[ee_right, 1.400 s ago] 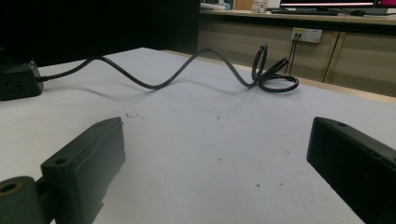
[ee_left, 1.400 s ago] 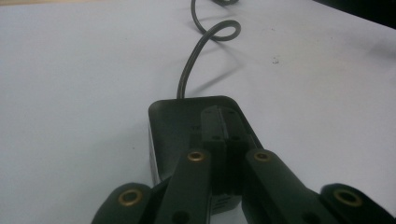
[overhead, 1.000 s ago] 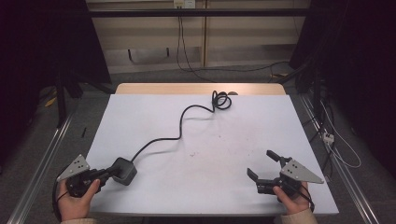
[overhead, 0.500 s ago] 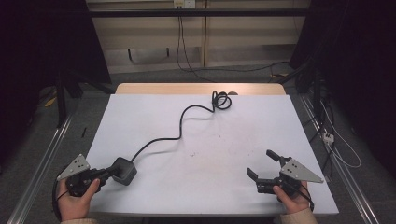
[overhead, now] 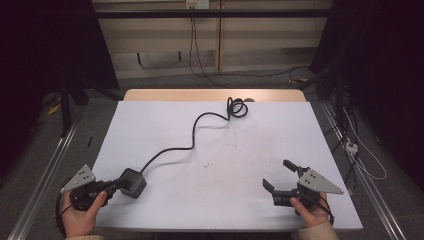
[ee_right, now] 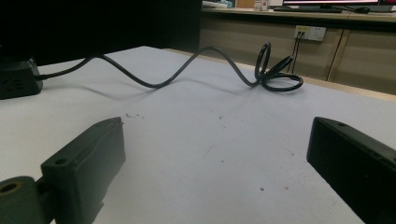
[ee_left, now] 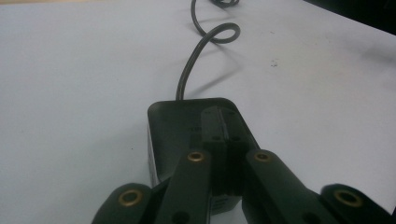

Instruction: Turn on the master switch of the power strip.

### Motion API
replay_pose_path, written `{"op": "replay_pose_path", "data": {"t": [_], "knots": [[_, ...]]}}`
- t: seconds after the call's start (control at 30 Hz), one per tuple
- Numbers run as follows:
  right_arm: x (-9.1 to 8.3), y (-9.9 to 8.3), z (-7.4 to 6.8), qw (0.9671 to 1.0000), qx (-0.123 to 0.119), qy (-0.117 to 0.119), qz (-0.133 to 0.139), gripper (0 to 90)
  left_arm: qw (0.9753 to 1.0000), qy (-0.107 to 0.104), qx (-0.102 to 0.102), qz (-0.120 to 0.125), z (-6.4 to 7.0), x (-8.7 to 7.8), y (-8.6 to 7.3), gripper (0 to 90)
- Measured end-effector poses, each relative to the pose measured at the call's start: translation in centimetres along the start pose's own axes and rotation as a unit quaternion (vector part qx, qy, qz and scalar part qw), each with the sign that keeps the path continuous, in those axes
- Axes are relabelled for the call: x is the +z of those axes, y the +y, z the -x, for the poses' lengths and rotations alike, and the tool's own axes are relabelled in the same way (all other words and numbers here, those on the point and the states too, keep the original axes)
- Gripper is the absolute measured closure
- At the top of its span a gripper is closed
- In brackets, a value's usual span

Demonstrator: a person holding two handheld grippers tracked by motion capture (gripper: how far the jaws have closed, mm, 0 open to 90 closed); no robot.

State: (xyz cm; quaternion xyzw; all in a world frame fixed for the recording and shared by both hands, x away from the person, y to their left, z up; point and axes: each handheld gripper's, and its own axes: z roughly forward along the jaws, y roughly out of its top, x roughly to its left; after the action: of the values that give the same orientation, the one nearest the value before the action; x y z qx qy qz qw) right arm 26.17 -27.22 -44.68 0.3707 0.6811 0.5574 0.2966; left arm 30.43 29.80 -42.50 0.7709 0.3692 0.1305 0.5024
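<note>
Bench with a white top and a strip of pale wood along its far edge carries one thing in the high view: a black, box-shaped power block near the front left corner. One black cord runs from the block in loose bends toward the far middle of the bench and ends in a small coil there. Two hand-held grippers show, one per hand. The left hand-held gripper reaches to the near side of the block, with the left hand around its handle at the bench's front edge. The right hand-held gripper sits near the front right corner, held by the right hand, well apart from the block and cord, its two jaws spread with bare bench between them.

From the left gripper view, the left hand-held gripper has its two black jaws pressed flat together, lying over the top of the power block; nothing is pinched between them. The cord leaves the block's far face and curls away across the white surface.

From the right gripper view, the right hand-held gripper has its jaws wide apart and empty. Beyond them the cord arcs across the bench to its coil, and the power block sits at the far left edge.
</note>
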Motion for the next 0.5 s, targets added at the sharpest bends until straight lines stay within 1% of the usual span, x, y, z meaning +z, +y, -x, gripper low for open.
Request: {"op": "replay_pose_path", "data": {"t": [0.3, 0.37, 0.5], "knots": [[-0.06, -0.04, 0.05, 1.0000, 0.001, -0.001, 0.000, 3.5, 1.0000, -0.004, -0.004, 0.002, -0.21, 0.06, 0.07, 90.0], [-0.09, -0.06, 0.07, 1.0000, 0.002, -0.002, 0.000, 3.5, 1.0000, -0.003, -0.009, 0.003, -0.27, 0.04, 0.02, 90.0], [-0.09, -0.07, 0.09, 1.0000, 0.002, -0.002, 0.001, 3.5, 1.0000, -0.001, -0.004, 0.003, -0.18, 0.06, 0.10, 90.0]]}}
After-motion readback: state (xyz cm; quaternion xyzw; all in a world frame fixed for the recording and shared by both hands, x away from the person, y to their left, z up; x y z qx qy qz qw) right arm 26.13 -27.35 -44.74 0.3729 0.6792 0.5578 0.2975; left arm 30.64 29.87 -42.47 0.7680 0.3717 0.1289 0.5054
